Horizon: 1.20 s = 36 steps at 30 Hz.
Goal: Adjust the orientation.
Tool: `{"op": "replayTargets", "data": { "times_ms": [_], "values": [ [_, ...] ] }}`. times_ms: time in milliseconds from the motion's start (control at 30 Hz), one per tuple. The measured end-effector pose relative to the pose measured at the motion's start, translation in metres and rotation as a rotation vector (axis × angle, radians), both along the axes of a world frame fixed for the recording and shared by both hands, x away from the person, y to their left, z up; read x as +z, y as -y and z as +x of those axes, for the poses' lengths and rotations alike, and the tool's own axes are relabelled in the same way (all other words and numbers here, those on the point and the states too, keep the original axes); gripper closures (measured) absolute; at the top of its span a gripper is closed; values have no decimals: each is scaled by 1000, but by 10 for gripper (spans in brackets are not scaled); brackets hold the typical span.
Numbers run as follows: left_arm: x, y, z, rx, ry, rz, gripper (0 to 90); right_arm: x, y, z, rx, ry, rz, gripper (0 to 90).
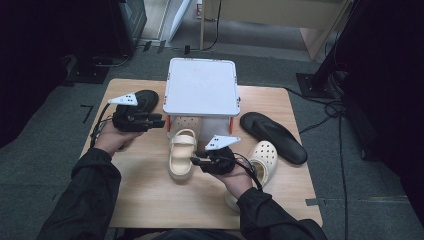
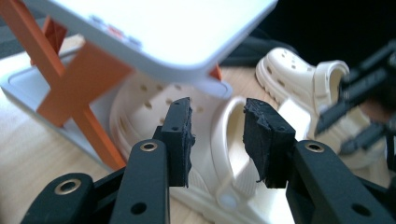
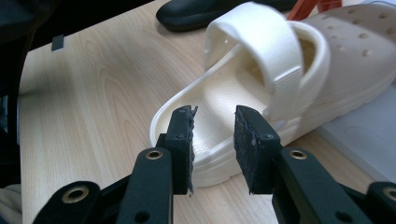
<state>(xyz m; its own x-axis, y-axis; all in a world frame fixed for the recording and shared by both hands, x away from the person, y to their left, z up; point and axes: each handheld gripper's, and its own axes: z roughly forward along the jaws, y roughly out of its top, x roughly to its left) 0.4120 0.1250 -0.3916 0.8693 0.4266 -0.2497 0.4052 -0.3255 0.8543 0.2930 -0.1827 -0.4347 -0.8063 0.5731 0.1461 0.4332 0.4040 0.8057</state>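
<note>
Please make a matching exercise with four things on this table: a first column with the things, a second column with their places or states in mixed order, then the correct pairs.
Things:
1. cream clog with strap
2. long black sandal
3. white shelf
4. second cream clog

Places or states:
A. stands on orange legs at the table's far middle
B. toe pushed under the shelf
C. lies beside the right hand
D. lies flat at the table's right edge

Pairs: 1-B, 2-D, 3-A, 4-C

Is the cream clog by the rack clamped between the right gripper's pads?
No. The right gripper is open, its pads clear of the cream clog lying on the table.
</note>
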Motion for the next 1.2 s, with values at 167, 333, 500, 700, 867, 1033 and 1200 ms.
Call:
{"op": "replayTargets", "data": {
  "times_ms": [167,333,500,700,867,1033,1200],
  "values": [
    [10,4,7,-18,8,2,625,-5,-4,-5,15,-10,-11,688],
    [18,7,15,-21,18,-13,629,-3,-8,2,14,30,0,691],
    [25,10,19,-19,34,-6,625,4,-8,17,-5,47,6,690],
    [25,19,27,-29,20,21,620,7,0,42,-45,57,13,688],
    [23,24,30,-39,14,39,618,3,2,61,-71,45,5,685],
    [21,24,31,-43,5,21,617,-2,0,68,-78,42,-25,688],
    [21,24,30,-40,7,19,618,4,3,58,-70,50,-2,694]
  ]
}}
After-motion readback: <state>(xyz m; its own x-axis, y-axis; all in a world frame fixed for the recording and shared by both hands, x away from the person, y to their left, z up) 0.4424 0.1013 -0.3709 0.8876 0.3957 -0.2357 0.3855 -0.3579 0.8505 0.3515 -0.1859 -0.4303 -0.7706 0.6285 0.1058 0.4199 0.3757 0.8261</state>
